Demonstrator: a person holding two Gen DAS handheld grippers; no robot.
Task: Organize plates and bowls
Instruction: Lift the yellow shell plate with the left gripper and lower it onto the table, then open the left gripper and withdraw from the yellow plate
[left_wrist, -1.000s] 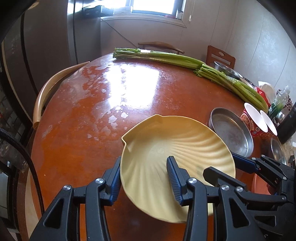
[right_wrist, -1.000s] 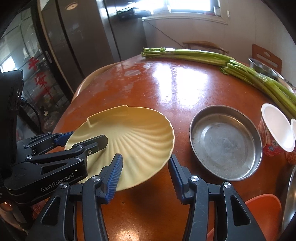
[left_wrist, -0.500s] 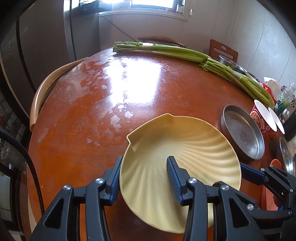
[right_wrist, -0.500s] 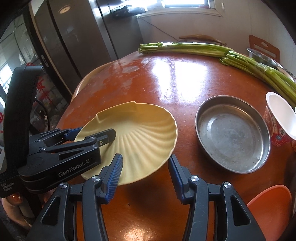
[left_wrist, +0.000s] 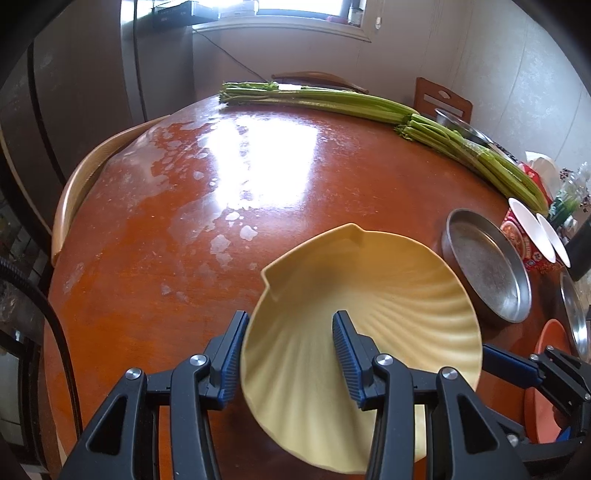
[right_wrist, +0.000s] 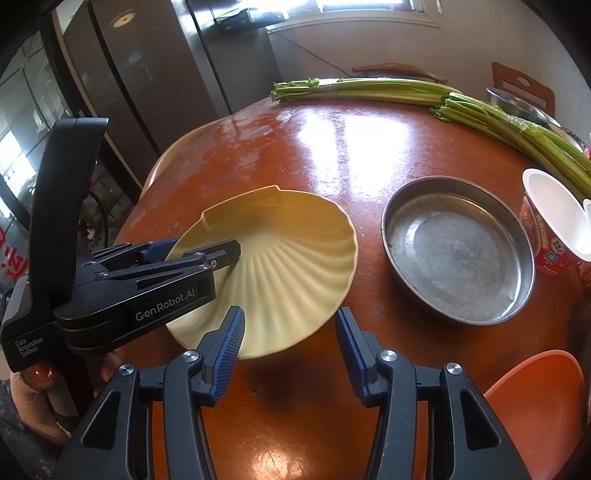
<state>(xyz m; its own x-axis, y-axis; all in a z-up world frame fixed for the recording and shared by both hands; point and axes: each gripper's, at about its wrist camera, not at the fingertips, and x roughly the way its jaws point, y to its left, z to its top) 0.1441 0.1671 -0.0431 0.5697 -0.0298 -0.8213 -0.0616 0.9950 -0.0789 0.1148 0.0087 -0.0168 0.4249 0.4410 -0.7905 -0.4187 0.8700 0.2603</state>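
A yellow shell-shaped plate (left_wrist: 373, 295) is held tilted above the round red-brown table (left_wrist: 184, 229). My left gripper (left_wrist: 290, 354) is shut on the plate's near-left rim, one finger inside, one under it. In the right wrist view the plate (right_wrist: 288, 258) and the left gripper (right_wrist: 207, 254) show at left. My right gripper (right_wrist: 290, 350) is open and empty, its fingers just in front of the plate's near edge. A round metal pan (right_wrist: 458, 251) sits on the table to the right, also seen in the left wrist view (left_wrist: 487, 273).
An orange plate (right_wrist: 535, 402) lies at the near right. Paper cups (right_wrist: 554, 225) stand right of the pan. Celery stalks (left_wrist: 369, 107) lie along the table's far edge. Another metal dish (left_wrist: 574, 317) sits at the right edge. A wooden chair back (left_wrist: 85, 184) curves at left.
The left gripper has carried the yellow plate a little forward and right, closer to the metal pan. The right gripper stayed open and shifted slightly.
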